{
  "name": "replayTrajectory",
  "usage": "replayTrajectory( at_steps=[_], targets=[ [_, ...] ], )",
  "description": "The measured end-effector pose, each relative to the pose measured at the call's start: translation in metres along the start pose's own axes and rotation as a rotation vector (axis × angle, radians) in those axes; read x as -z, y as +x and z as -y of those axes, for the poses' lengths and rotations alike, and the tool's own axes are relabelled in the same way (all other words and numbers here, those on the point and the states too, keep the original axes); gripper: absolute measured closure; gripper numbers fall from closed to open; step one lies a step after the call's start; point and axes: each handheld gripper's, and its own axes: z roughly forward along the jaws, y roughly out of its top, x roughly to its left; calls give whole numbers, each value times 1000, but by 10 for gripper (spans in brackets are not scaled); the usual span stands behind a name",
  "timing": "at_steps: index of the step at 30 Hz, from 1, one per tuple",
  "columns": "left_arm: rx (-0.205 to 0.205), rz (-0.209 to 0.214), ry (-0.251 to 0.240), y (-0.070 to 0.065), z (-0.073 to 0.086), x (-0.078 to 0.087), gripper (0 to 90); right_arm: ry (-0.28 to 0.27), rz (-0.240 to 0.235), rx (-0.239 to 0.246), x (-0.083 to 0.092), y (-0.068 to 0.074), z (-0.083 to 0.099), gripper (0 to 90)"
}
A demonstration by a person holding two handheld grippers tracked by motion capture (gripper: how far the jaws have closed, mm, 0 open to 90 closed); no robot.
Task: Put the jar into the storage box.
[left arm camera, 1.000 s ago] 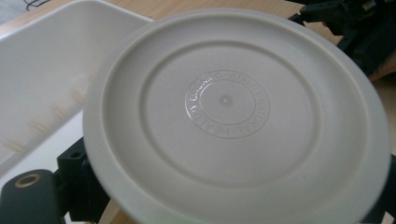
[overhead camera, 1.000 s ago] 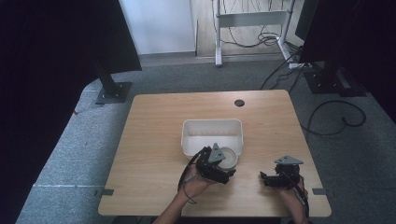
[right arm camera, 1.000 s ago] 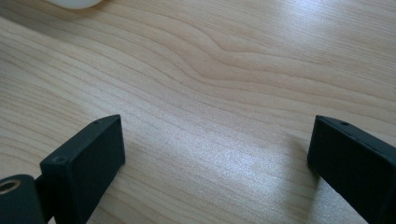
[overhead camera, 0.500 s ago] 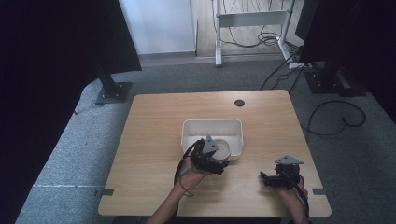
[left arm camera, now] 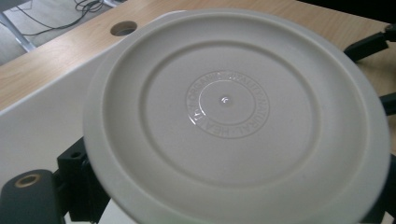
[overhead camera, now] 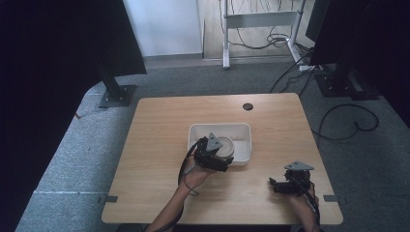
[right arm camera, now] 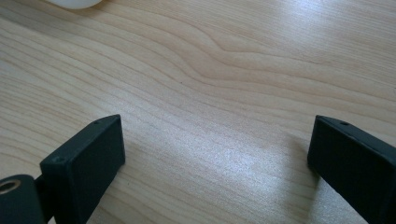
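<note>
Left gripper (overhead camera: 218, 155) has a round cream lid (overhead camera: 225, 146) pinched by its rim, held over the near half of the white bin (overhead camera: 241, 129) on the table (overhead camera: 159, 145). In the left gripper view the lid (left arm camera: 233, 116) faces the camera flat-on, its lower-left rim running into the jaw; the other jaw sits at the lower-right rim, mostly hidden. It looks like thin moulded plastic (embossed ring text around the centre), so I'd judge it light, fairly stiff, smooth and a bit slippery; it won't shatter, but it could pivot or flex if squeezed hard. The rim is the right place to grip, since the flat centre offers nothing to bite. I can't tell whether it's above the bin or already touching the floor. Right gripper (overhead camera: 283, 186) rests on the table near the front right edge, well apart from the bin, jaws spread wide with bare wood between the fingers (right arm camera: 84, 158).
</note>
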Motion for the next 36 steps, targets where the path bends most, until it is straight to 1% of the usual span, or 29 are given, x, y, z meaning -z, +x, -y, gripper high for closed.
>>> replayTrajectory(
  at_steps=[7, 15, 18, 27, 29, 36],
  targets=[
    [24, -26, -4, 9, 0, -8, 103, 1, 0, 0, 0, 0, 0, 37],
    [47, -51, -13, 13, 2, -22, 103, 1, 0, 0, 0, 0, 0, 37],
    [56, -53, -14, 12, 4, -28, 103, 0, -1, 0, 0, 0, 0, 37],
    [62, -67, 2, 8, 10, -47, 103, 0, 0, 0, 0, 0, 0, 37],
    [60, -73, 7, 7, 11, -50, 103, 0, 0, 0, 0, 0, 0, 37],
    [73, -84, 27, 3, 14, -60, 103, 0, -1, 0, 0, 0, 0, 37]
  ],
)
